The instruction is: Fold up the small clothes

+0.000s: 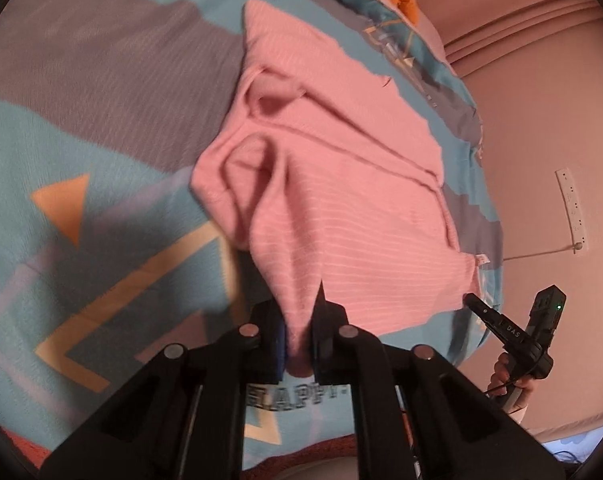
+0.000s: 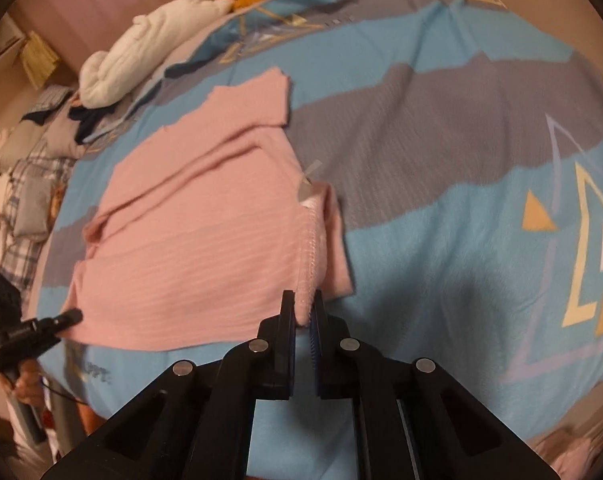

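"DAS" on the right hand-held gripper (image 1: 471, 302); partly hidden "APP" lettering on the bedsheet (image 1: 101, 60).

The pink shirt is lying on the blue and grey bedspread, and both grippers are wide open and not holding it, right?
Not quite. The pink shirt does lie on the blue and grey bedspread, but both grippers are shut on it. The left wrist view shows the left gripper pinching a bunched corner; the right wrist view shows the right gripper pinching the stitched hem.
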Action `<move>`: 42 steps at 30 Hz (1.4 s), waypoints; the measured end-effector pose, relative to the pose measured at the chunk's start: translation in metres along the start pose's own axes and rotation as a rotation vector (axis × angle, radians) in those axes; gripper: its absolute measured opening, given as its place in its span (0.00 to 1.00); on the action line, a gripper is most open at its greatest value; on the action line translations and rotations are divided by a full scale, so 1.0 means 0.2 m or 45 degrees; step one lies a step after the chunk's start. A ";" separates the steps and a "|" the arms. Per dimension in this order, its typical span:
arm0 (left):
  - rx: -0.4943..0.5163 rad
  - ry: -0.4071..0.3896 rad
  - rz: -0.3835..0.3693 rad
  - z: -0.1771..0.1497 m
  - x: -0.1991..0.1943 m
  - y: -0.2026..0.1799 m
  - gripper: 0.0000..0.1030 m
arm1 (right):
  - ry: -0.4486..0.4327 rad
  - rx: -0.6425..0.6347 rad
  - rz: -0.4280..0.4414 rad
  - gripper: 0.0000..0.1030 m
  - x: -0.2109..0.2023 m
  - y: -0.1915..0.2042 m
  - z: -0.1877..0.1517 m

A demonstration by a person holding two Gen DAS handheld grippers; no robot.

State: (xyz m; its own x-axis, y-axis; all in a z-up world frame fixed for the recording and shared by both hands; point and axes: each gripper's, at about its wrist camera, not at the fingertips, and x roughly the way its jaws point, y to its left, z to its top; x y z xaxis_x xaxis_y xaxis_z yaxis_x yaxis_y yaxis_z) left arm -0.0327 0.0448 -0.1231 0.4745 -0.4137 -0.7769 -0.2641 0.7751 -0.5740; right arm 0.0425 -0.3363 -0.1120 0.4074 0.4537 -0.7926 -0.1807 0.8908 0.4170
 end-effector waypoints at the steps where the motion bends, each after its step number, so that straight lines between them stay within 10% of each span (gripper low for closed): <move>1: -0.012 -0.002 -0.041 0.02 -0.02 -0.02 0.08 | -0.012 0.002 0.044 0.07 -0.02 0.00 0.01; 9: -0.012 -0.128 -0.157 0.21 -0.12 -0.09 0.08 | -0.146 0.073 0.230 0.07 -0.03 0.02 0.25; 19: -0.021 -0.155 0.005 0.49 0.07 -0.05 0.12 | -0.114 0.214 0.176 0.07 0.23 -0.06 0.43; 26: -0.039 -0.193 -0.007 0.62 0.08 -0.02 0.46 | -0.166 0.313 0.170 0.07 0.24 -0.11 0.46; 32: 0.013 -0.275 0.082 0.68 -0.01 -0.03 0.62 | -0.238 0.274 0.095 0.41 0.17 -0.10 0.50; 42: 0.129 -0.229 0.176 0.70 0.11 -0.03 0.61 | -0.140 0.201 0.022 0.43 0.25 -0.12 0.50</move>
State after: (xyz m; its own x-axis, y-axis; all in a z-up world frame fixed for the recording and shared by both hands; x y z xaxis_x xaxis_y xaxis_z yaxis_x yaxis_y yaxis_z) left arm 0.0976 0.0978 -0.1001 0.5840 -0.2158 -0.7825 -0.2556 0.8661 -0.4296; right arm 0.1560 -0.3370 -0.1178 0.5022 0.4556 -0.7350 -0.0491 0.8636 0.5018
